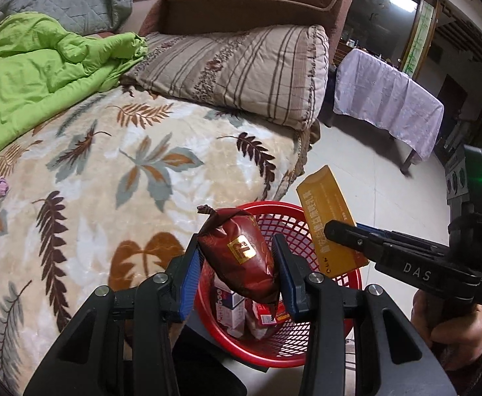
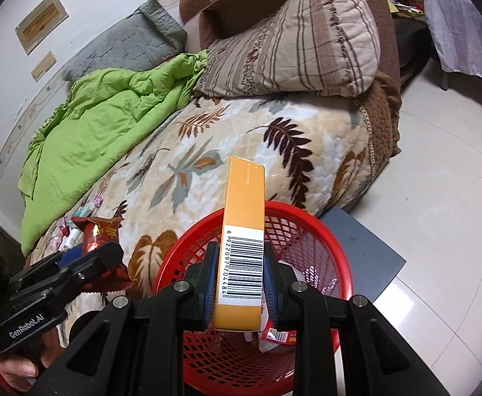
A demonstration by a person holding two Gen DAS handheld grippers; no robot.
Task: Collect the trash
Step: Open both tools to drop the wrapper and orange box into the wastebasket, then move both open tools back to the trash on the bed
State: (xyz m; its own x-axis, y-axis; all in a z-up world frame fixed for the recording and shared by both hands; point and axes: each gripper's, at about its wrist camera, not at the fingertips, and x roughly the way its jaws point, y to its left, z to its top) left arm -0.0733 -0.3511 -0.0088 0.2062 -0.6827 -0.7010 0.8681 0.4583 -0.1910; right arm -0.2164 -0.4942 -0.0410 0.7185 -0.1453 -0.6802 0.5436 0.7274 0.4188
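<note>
My left gripper (image 1: 236, 264) is shut on a dark red foil snack packet (image 1: 241, 254), held above the red mesh basket (image 1: 336, 340). My right gripper (image 2: 239, 280) is shut on a tall orange carton (image 2: 244, 211) with a barcode, upright over the same red basket (image 2: 310, 231). In the left wrist view the orange carton (image 1: 326, 217) and the right gripper (image 1: 343, 234) come in from the right. In the right wrist view the left gripper (image 2: 99, 257) shows at the left with the red packet (image 2: 97, 229). Boxes and wrappers (image 1: 231, 307) lie in the basket.
The basket stands on the tiled floor (image 2: 438, 198) against the sofa bed with a leaf-print blanket (image 1: 109, 171). A green quilt (image 1: 36, 76), a striped pillow (image 1: 241, 72) and small scraps (image 2: 73, 231) lie on it. A cloth-covered table (image 1: 389, 99) stands beyond.
</note>
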